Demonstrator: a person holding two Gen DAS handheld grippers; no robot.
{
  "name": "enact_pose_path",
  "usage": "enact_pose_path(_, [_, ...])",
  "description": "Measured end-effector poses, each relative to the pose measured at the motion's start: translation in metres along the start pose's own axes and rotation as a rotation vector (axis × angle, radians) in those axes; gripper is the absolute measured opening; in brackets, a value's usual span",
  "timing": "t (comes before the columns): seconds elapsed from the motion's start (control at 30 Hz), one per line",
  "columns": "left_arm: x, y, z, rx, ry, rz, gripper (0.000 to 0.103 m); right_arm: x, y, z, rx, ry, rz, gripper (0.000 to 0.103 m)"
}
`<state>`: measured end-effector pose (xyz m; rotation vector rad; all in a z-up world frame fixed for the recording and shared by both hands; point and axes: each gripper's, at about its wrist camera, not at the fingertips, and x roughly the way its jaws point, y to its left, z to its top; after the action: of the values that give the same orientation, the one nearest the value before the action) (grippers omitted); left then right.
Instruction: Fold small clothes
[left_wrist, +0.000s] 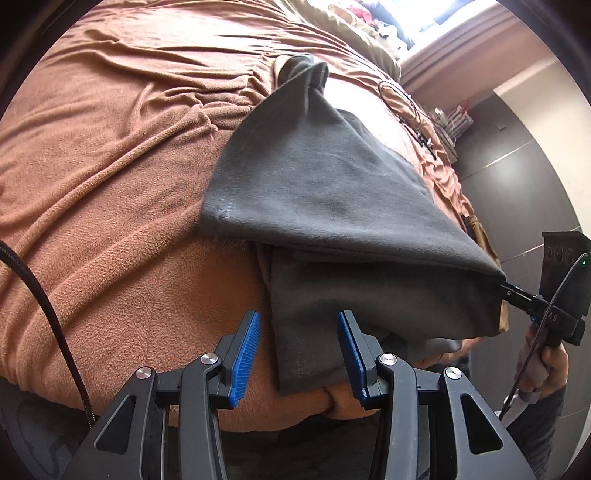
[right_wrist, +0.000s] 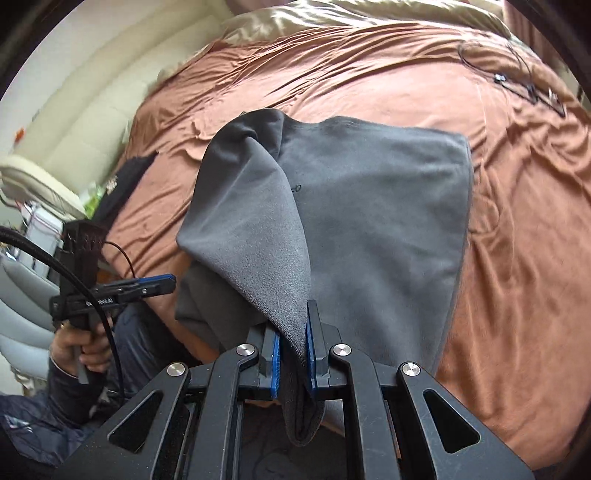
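Grey garment (right_wrist: 369, 221) lies on the brown blanket (right_wrist: 517, 258) near the bed's front edge, one corner pinched and lifted by the closed right gripper (right_wrist: 293, 354). Left gripper (left_wrist: 297, 354) hangs part-open, empty, over the garment's hanging edge; bare blanket spreads to its left.

Garment (right_wrist: 369, 221) on blanket (right_wrist: 517, 258) — cables (right_wrist: 532, 88) behind

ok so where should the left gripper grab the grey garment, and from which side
Take the free hanging edge of the grey garment, the part draped over the near edge of the bed. It lies between the open left gripper pads already, so come straight in from the near side. The right gripper is shut on the opposite corner, lifting it, so this edge probably is the matching hold.
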<state>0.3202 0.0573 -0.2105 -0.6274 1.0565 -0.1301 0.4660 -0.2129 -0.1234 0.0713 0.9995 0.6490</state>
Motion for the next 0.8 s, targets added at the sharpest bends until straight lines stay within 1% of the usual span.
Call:
enact_pose_path(0.17, [0.011,-0.003,-0.003,0.012,0.019,0.055,0.045,-0.007,-0.048,-0.021,0.145,-0.044,0.106,0.007])
enact_pose_path(0.23, [0.015,-0.004,-0.005,0.019,0.031,0.061,0.045,-0.008,-0.067,-0.034,0.196,-0.062,0.136,0.007])
enact_pose_path(0.33, [0.02,-0.008,-0.01,0.053,0.045,0.079,0.044,-0.003,-0.088,-0.05,0.241,-0.07,0.156,0.007])
enact_pose_path(0.43, [0.02,-0.008,-0.014,0.049,0.058,0.061,0.044,0.008,-0.099,-0.062,0.256,-0.067,0.166,0.007])
enact_pose_path(0.5, [0.021,-0.008,-0.017,0.046,0.071,0.038,0.044,0.01,-0.103,-0.064,0.259,-0.068,0.164,0.007])
enact_pose_path(0.57, [0.023,-0.008,-0.018,0.053,0.078,0.036,0.044,0.013,-0.106,-0.063,0.266,-0.071,0.169,0.007])
enact_pose_path(0.6, [0.023,-0.009,-0.019,0.053,0.077,0.037,0.036,0.014,-0.106,-0.063,0.269,-0.074,0.172,0.007])
enact_pose_path(0.63, [0.025,-0.007,-0.019,0.043,0.08,0.023,0.016,0.013,-0.107,-0.063,0.272,-0.079,0.175,0.007])
enact_pose_path(0.67, [0.027,-0.006,-0.019,0.032,0.094,-0.01,0.009,0.009,-0.106,-0.064,0.272,-0.092,0.173,0.007])
enact_pose_path(0.7, [0.029,-0.009,-0.019,0.031,0.095,-0.014,0.008,0.009,-0.104,-0.065,0.269,-0.102,0.176,0.007])
enact_pose_path(0.73, [0.026,-0.012,-0.02,0.051,0.077,0.003,0.007,0.006,-0.103,-0.065,0.269,-0.11,0.187,0.007])
enact_pose_path(0.8, [0.021,-0.016,-0.02,0.073,0.062,0.011,0.007,0.002,-0.102,-0.067,0.269,-0.123,0.192,0.007])
